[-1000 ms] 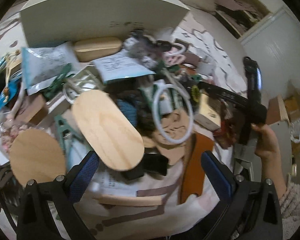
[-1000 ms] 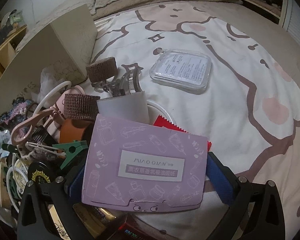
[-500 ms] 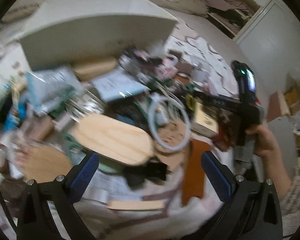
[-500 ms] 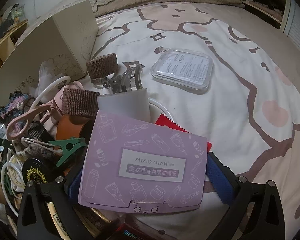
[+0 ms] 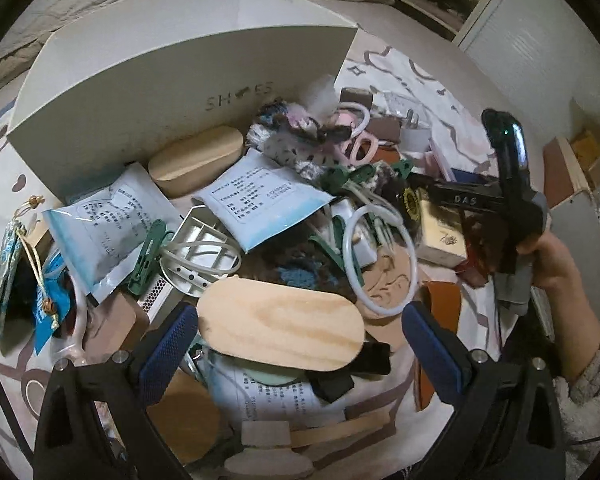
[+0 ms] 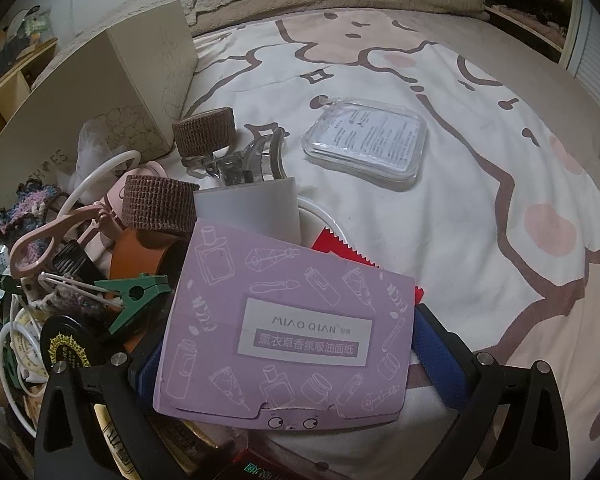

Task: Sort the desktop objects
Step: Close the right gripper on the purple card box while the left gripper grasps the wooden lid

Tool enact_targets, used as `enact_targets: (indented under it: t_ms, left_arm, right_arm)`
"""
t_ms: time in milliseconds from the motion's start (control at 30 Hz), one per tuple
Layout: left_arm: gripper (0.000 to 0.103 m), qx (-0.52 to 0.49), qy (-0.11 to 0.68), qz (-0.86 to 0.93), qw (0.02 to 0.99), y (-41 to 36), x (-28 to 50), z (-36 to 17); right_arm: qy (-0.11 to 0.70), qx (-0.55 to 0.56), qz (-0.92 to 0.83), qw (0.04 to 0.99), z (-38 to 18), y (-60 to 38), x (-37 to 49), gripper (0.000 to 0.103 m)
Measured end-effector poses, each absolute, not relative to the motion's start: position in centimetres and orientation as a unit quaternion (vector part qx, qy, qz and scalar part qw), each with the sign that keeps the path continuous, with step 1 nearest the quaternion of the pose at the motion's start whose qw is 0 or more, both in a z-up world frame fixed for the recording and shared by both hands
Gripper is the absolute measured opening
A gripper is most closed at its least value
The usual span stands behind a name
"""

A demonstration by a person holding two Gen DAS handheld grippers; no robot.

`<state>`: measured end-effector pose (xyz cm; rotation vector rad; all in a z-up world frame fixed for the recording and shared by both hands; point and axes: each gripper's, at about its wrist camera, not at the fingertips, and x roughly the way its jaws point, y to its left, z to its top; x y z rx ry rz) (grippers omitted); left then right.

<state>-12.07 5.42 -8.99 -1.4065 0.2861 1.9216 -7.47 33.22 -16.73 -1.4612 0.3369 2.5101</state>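
Note:
A heap of small objects lies on a bedsheet. In the left wrist view my left gripper [image 5: 300,340] is open, its blue pads on either side of a long oval wooden board [image 5: 280,330] that lies on the heap. In the right wrist view my right gripper [image 6: 284,356] is shut on a purple blotting-paper box [image 6: 288,332] and holds it over the heap's edge. The right gripper also shows in the left wrist view [image 5: 508,200], at the right of the heap.
A white shoe box [image 5: 172,68] stands behind the heap. Blue-white sachets [image 5: 260,196], green clips [image 5: 146,256], a white ring [image 5: 380,256] and brown tape rolls [image 6: 204,132] lie about. A clear plastic packet [image 6: 366,142] lies alone on the open sheet [image 6: 480,220].
The left gripper has swung and moved in, so the oval board now lies between its pads. The right gripper holds the purple box almost still.

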Motion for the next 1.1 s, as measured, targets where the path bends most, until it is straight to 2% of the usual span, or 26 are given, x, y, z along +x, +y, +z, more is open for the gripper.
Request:
enact_targets:
  t_ms: [333,633,1100]
  left_arm:
    - [0.103,-0.551,0.171,0.741,0.344,6.2,-11.6,-10.5]
    - [0.103,-0.549,0.154,0.748,0.339,5.3,-12.1,-10.1]
    - [0.103,-0.571,0.174,0.732,0.329,5.8,-12.5,-11.6]
  right_arm:
    - [0.114,-0.496,0.854,0.109,-16.7,33.3,-7.4,0.103]
    - [0.114,-0.495,0.854,0.109,-16.6,33.2,-7.4,0.103]
    - [0.120,-0.482,0.861,0.107,-16.5,33.4,-7.3,0.103]
